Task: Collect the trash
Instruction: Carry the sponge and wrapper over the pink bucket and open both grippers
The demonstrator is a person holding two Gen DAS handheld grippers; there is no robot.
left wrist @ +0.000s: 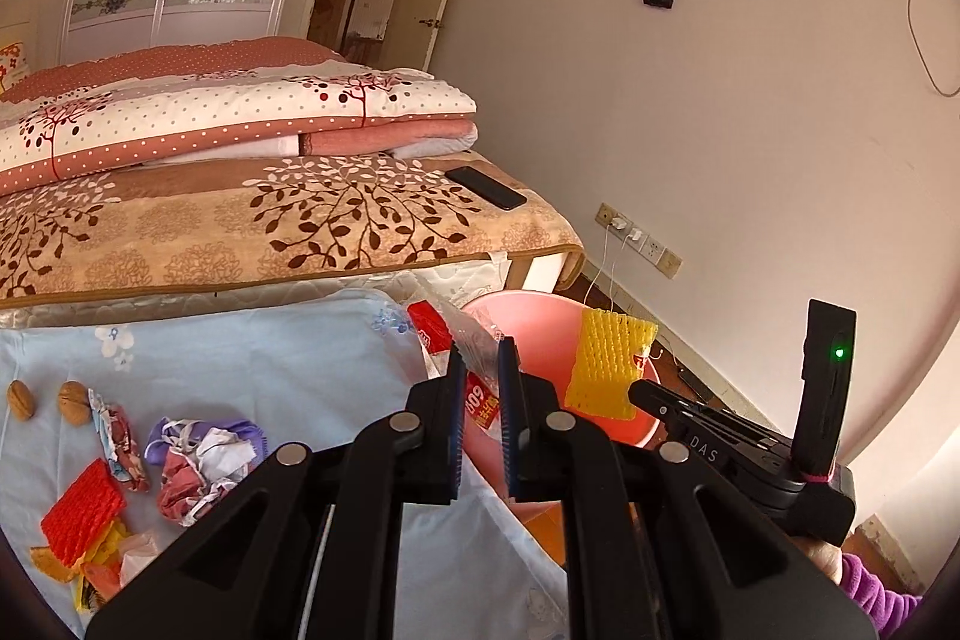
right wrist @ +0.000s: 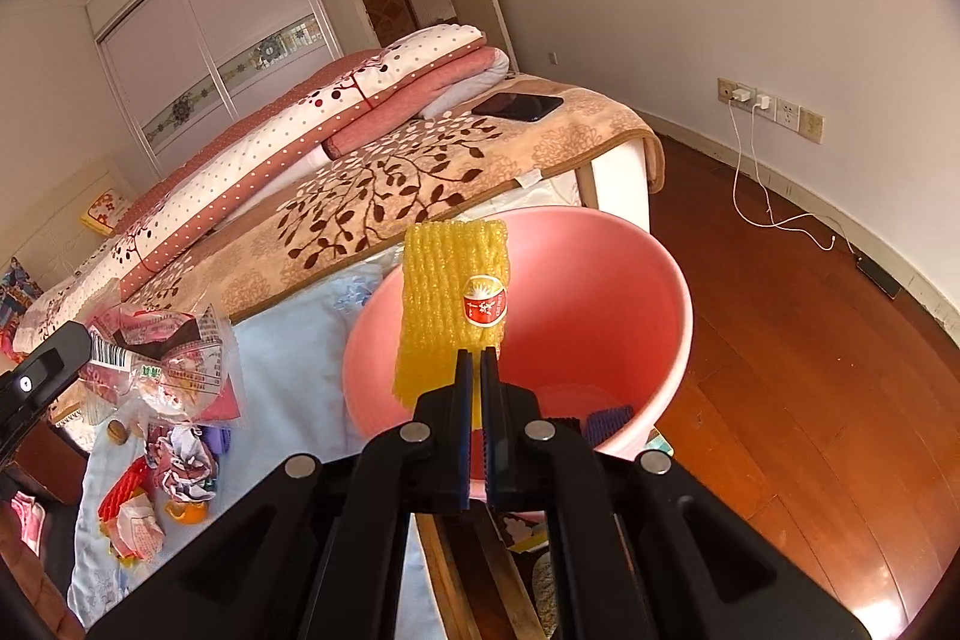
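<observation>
My right gripper (right wrist: pixel 477 361) is shut on a yellow foam fruit net (right wrist: pixel 451 307) with a red sticker and holds it upright over the pink bin (right wrist: pixel 654 292). The net (left wrist: pixel 606 364) and the bin (left wrist: pixel 534 322) also show in the left wrist view. My left gripper (left wrist: pixel 483 358) is shut on a clear plastic wrapper with red print (left wrist: pixel 474 340), held near the bin's left rim; the wrapper (right wrist: pixel 162 352) shows in the right wrist view too. More trash lies on the light blue cloth (left wrist: pixel 270 358): crumpled paper (left wrist: pixel 198 460), a red foam net (left wrist: pixel 84 511).
Two walnuts (left wrist: pixel 48 400) lie on the cloth at the left. A bed with folded quilts (left wrist: pixel 240 112) and a black phone (left wrist: pixel 486 187) stands behind. Purple and dark items (right wrist: pixel 600 421) lie in the bin's bottom. Wooden floor (right wrist: pixel 810 340) with a charger cable lies to the right.
</observation>
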